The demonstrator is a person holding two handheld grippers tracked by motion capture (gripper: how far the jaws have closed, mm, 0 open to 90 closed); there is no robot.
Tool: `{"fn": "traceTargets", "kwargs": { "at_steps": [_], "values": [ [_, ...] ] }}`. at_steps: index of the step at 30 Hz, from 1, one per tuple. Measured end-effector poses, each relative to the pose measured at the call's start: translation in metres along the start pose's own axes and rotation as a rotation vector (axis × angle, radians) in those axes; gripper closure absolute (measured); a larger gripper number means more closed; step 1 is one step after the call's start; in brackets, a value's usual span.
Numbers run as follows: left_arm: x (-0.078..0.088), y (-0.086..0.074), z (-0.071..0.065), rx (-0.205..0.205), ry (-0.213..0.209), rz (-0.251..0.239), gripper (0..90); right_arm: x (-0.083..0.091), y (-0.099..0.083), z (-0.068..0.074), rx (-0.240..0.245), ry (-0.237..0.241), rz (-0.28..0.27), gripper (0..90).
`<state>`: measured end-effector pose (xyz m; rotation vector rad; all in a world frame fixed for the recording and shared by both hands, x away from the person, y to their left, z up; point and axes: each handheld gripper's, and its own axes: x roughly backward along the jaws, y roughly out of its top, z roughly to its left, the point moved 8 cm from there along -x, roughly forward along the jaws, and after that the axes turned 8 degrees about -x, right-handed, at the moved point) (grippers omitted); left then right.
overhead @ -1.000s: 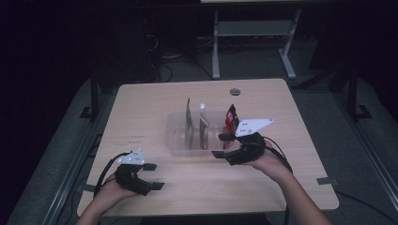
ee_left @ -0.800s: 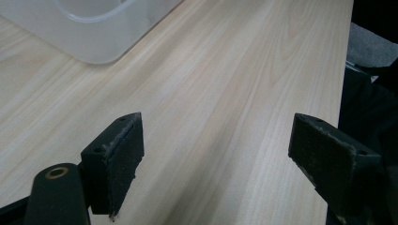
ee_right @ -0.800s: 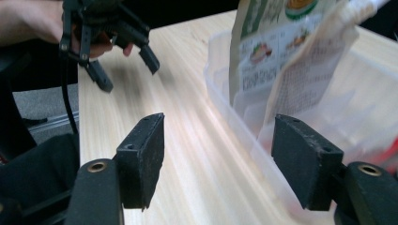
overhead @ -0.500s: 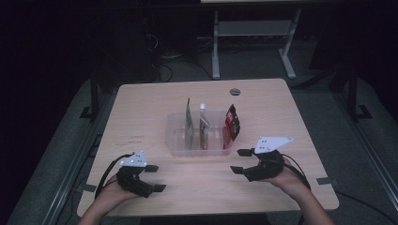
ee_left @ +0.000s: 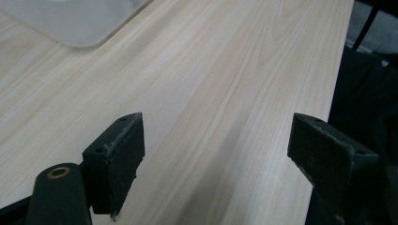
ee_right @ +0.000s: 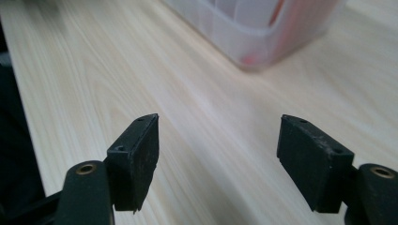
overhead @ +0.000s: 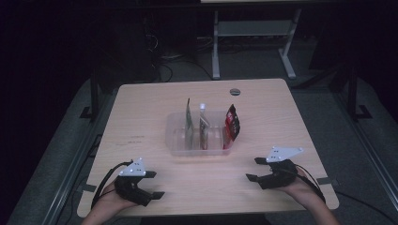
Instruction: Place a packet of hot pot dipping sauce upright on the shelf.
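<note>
Two grippers are resting low at the near edge of the pale wooden table (overhead: 141, 108): the left gripper (overhead: 156, 184) and the right gripper (overhead: 253, 168) are both gaping wide and gripping nothing, the right one having just been opening. The clear bin (overhead: 176, 140) holding upright packets is standing mid-table between them, while a dark room with a grey floor (overhead: 356, 154) is surrounding everything.

Light falls from overhead onto the table (overhead: 141, 122), pale and evenly lit, while the room around it sinks into near black. Beside the table's front edge, soft shadows sit under both hands. Close up, the clear bin (ee_right: 263, 28) blurs out of focus.
</note>
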<state>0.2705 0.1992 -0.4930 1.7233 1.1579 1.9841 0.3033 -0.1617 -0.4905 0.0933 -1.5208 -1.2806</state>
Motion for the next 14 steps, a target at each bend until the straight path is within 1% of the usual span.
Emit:
{"fn": "traceTargets", "kwargs": {
  "at_steps": [2,6,14],
  "values": [
    [-0.0004,0.0008,0.0012,0.002,0.001,-0.003,18.8,-0.0026,-0.0032,-0.0035,0.005,-0.024,0.025,29.5],
    [-0.002,-0.001,0.0015,-0.001,0.0,0.005,18.8,-0.0054,-0.0054,-0.0072,0.026,-0.043,0.044,29.3],
    [-0.0026,-0.0017,0.0032,-0.003,0.002,0.01,18.8,-0.0049,-0.0049,-0.0068,0.027,-0.042,0.037,28.9]
  ]
}}
